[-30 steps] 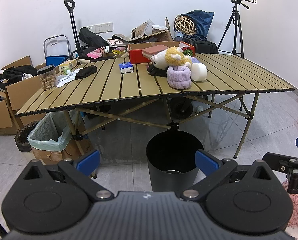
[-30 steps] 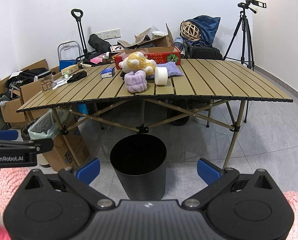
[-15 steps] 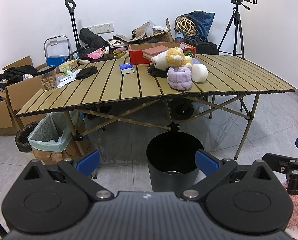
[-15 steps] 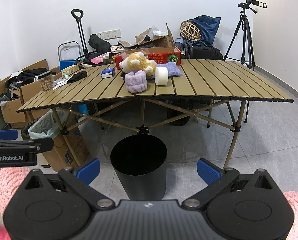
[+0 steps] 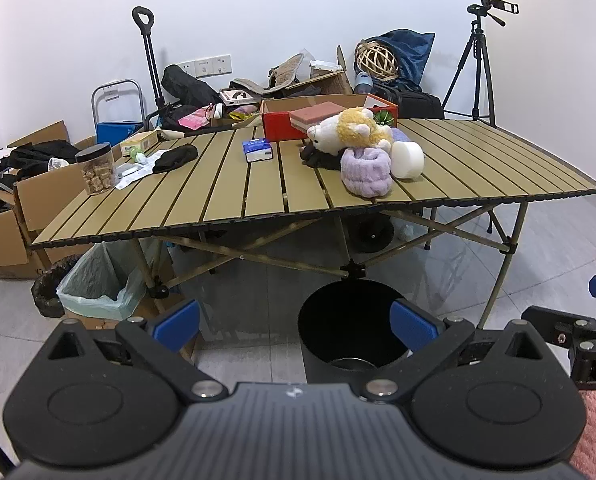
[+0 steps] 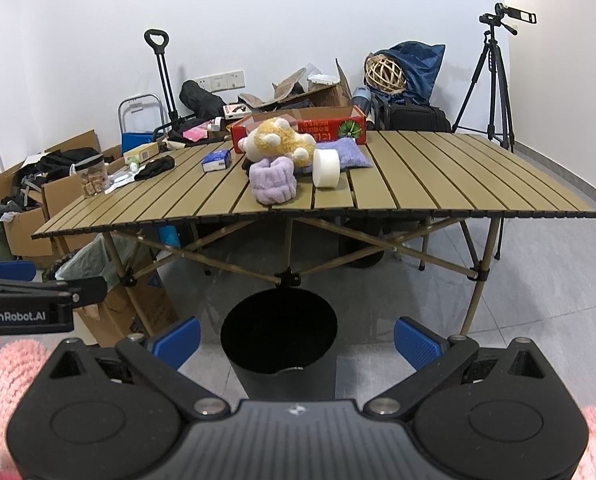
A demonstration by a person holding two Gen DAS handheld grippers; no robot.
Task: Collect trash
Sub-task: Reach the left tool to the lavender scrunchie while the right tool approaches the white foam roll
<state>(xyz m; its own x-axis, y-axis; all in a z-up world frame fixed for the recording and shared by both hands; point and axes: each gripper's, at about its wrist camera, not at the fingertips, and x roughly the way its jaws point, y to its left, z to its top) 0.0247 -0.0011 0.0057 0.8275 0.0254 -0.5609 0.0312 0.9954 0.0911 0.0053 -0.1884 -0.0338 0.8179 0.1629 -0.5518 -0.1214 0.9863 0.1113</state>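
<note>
both tongs, left gripper [image 5: 293, 322] and right gripper [image 6: 295, 338], gape wide and empty, so reach over the bin [image 6: 277, 320] toward the table's [image 6: 458, 184] near edge first.

Both wrist views set low, well back from the table's [image 5: 257, 204] near edge, facing it, table and black bin [image 6: 277, 344] shared.

Both views are evenly and brightly lit from above, and no hard shadows are cast. Soft reflections are seen on the glossy floor tiles [image 5: 546, 240] under the table [image 6: 418, 184]. Strong fisheye bending is shown at the edges (the 4 corners are vignetted black). The distance is rendered sharp; only the pink sleeve [image 6: 13, 372] is slightly blurred.
</note>
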